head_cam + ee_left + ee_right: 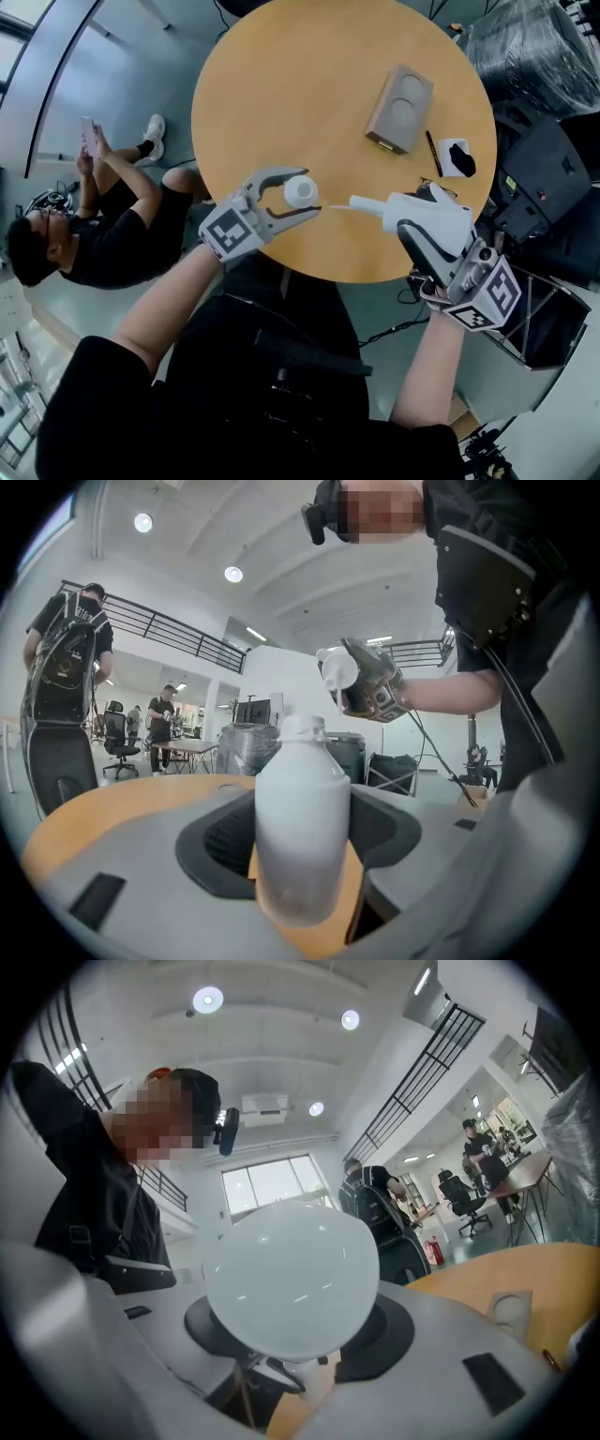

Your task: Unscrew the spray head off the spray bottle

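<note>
The white spray bottle (298, 191) stands between the jaws of my left gripper (305, 194) over the near edge of the round table (281, 75). Its neck is bare (302, 728), with no head on it, and the dark pads (220, 841) press its sides. My right gripper (419, 214) is shut on the white spray head (410, 212), apart from the bottle and to its right. The head's dip tube (361, 203) points left toward the bottle. The rounded head (291, 1283) fills the right gripper view. In the left gripper view the right gripper (366, 682) hangs above and behind the bottle.
On the table's far right lie a grey box (400, 108), a black pen (434, 153) and a small white-and-black object (457, 157). A person (84, 225) sits on the floor at the left. Black equipment (544, 187) stands right of the table.
</note>
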A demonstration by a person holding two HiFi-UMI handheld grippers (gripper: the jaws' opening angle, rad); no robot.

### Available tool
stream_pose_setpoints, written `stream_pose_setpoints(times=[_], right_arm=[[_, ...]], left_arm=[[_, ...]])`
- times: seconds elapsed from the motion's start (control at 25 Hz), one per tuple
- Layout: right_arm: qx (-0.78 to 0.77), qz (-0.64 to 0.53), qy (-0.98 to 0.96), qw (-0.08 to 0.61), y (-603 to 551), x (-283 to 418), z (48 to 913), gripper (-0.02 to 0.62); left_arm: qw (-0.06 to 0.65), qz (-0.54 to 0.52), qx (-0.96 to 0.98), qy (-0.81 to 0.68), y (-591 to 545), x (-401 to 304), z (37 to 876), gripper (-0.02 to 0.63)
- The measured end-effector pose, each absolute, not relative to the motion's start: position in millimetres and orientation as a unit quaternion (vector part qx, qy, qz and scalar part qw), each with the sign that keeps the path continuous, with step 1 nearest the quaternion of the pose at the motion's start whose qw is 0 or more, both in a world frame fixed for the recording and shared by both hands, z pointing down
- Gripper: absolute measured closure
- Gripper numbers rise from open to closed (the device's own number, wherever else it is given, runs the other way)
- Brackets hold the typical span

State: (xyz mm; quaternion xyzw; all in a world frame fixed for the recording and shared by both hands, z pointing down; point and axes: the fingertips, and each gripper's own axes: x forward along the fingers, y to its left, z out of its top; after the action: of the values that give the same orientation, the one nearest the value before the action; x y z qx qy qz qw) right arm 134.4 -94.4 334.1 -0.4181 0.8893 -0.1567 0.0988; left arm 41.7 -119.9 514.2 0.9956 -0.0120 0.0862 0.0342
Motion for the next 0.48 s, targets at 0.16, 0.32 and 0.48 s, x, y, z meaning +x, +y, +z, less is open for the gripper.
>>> stream_pose_setpoints(times=[0.16,0.32,0.48], right_arm=[[-0.439,-0.212,0.873,0.03,-100,136,403,0.367],[-0.445,-0.27,0.853,-0.035,-109,136,480,0.367],[-0.441,-0.325,0.836,-0.046,-116,141,548,0.367]], left_arm=[[0.034,0.08,0.996,-0.021,-123,48,527,0.301],[0.025,0.069,0.997,-0.013,-127,63,542,0.301],[0.024,0.074,0.997,-0.005,-131,81,575,0.301]])
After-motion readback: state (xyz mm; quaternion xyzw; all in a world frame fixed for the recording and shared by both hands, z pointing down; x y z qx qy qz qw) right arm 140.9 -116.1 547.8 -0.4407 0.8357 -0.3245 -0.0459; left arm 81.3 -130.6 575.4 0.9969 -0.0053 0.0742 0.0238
